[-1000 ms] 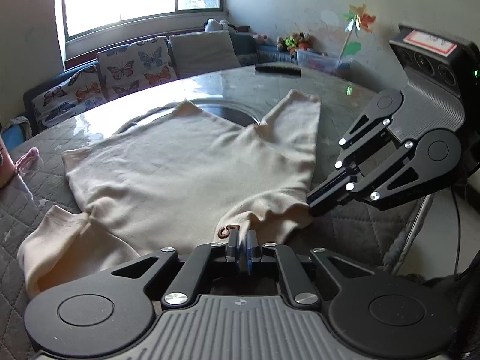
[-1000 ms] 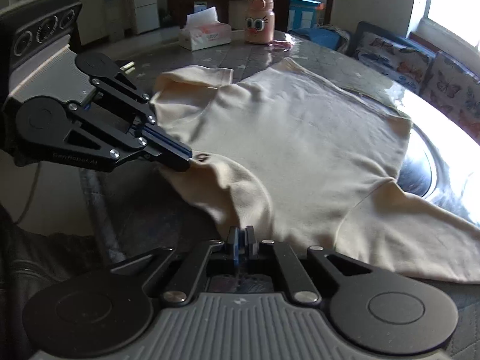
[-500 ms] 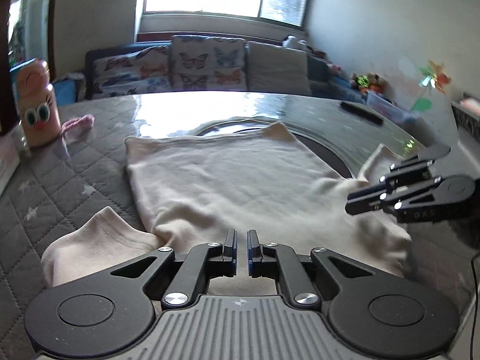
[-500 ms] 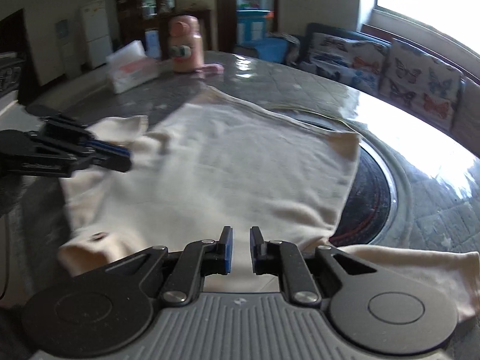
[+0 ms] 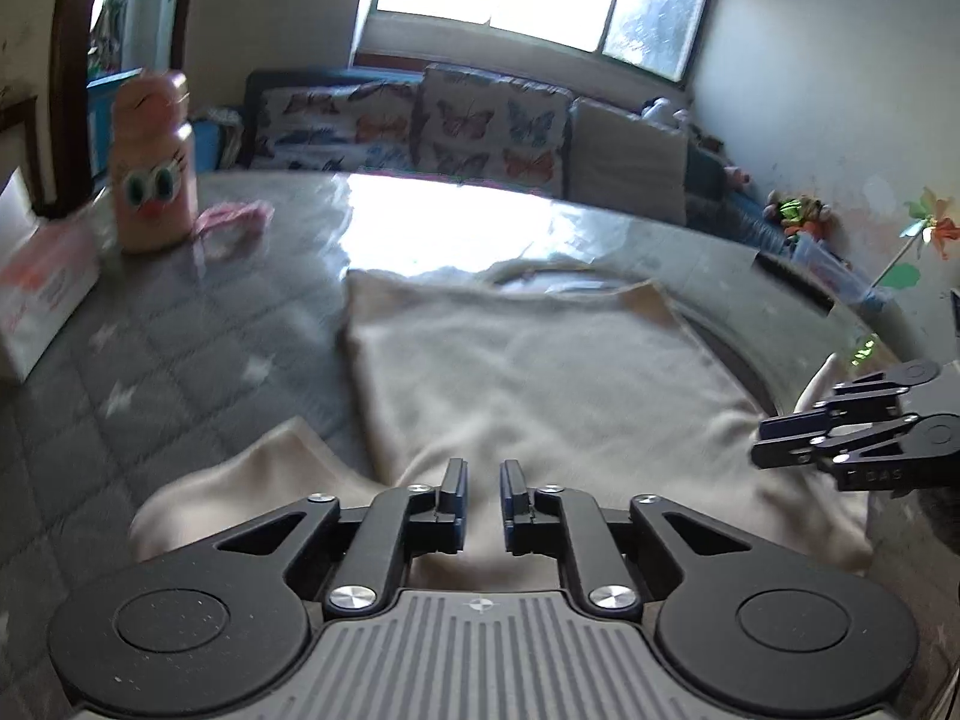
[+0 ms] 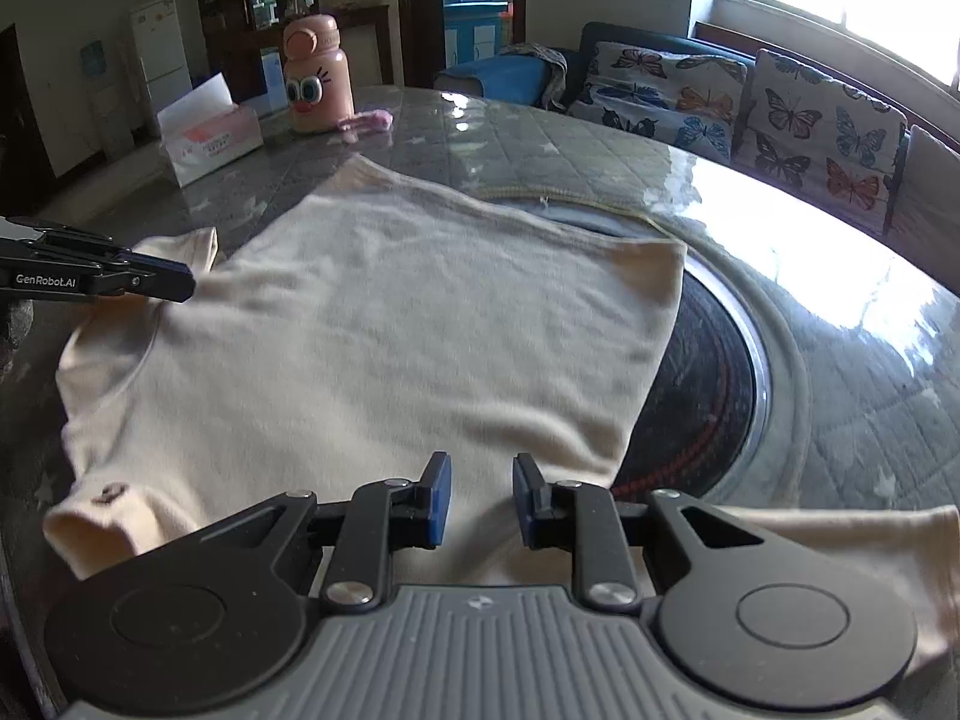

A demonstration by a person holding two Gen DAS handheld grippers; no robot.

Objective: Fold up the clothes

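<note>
My fingers are apart on both the left gripper (image 5: pixel 480 495) and right gripper (image 6: pixel 476 499), empty, at the shirt's (image 6: pixel 372 324) near edge, its length running away across the counter (image 6: pixel 540 150).

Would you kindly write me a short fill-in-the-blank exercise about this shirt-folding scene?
1. The cream shirt lies spread on the ____.
2. Both the left gripper and the right gripper are ____.
3. The pink bottle stands beside a ____ box.
4. The sofa cushions carry a ____ print.

Missing words: table; open; tissue; butterfly
</note>
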